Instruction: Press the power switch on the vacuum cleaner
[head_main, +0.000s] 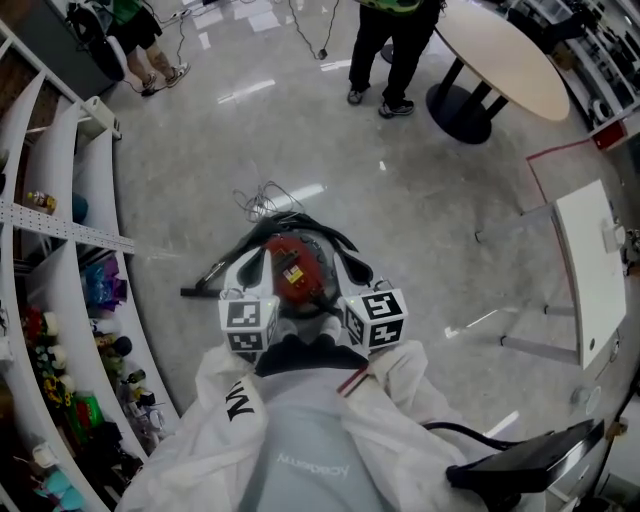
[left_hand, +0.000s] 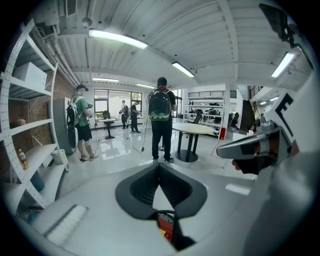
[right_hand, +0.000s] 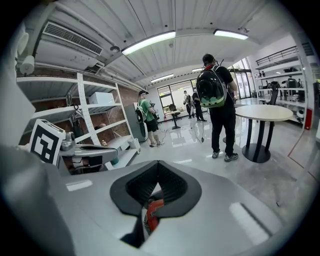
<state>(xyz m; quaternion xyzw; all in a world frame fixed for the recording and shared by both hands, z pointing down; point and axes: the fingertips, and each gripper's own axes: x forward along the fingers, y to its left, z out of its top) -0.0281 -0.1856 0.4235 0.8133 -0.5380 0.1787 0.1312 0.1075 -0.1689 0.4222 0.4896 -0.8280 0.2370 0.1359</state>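
White sleeves (head_main: 400, 375) frame the left gripper (head_main: 250, 268) and right gripper (head_main: 352, 272), both pressed together on nothing. The vacuum cleaner (head_main: 295, 268) lies straight below, between them (neither clearly nearer).

1 red vacuum cleaner (head_main: 290, 268), 2 grippers (left gripper (left_hand: 160, 166), right gripper (right_hand: 158, 163)), 1 round table (head_main: 500, 45), 4 people (left_hand: 161, 120), 1 shelf rack (head_main: 62, 229)

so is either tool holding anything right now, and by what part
Nothing is held. The left tool and right tool both have their jaws together and empty, above the red vacuum cleaner.
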